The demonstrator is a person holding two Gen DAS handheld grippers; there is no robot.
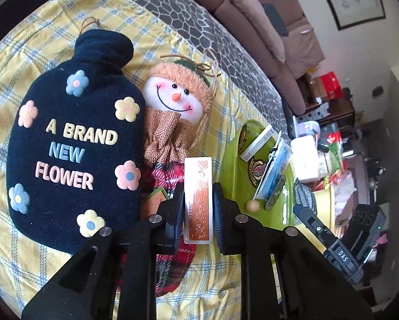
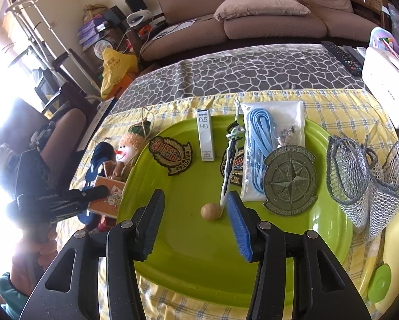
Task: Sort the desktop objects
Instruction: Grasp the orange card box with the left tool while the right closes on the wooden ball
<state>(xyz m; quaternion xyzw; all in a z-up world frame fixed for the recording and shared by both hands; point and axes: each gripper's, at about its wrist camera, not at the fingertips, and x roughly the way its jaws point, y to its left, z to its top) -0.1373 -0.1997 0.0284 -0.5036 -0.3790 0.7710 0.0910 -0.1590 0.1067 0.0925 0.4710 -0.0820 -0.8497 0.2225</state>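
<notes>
My left gripper (image 1: 198, 208) is shut on a small orange card box (image 1: 198, 200), held above a snowman doll (image 1: 172, 101) and a navy flower pouch (image 1: 74, 144). The box also shows in the right wrist view (image 2: 106, 197), left of the green tray (image 2: 199, 253). My right gripper (image 2: 195, 208) is open and empty over the tray, with a small wooden ball (image 2: 210, 212) between its fingers. On the tray lie a crest patch (image 2: 171, 154), a 0.5 HB lead case (image 2: 205, 138), a blue lace bag (image 2: 263, 144) and a compass patch (image 2: 290, 181).
A grey mesh bag (image 2: 367, 176) lies right of the tray on the yellow checked cloth (image 2: 346, 104). A white box (image 2: 386, 88) and remotes (image 2: 340, 56) stand at the far right. A sofa (image 2: 252, 8) is behind the table. The tray's rim also shows in the left wrist view (image 1: 231, 165).
</notes>
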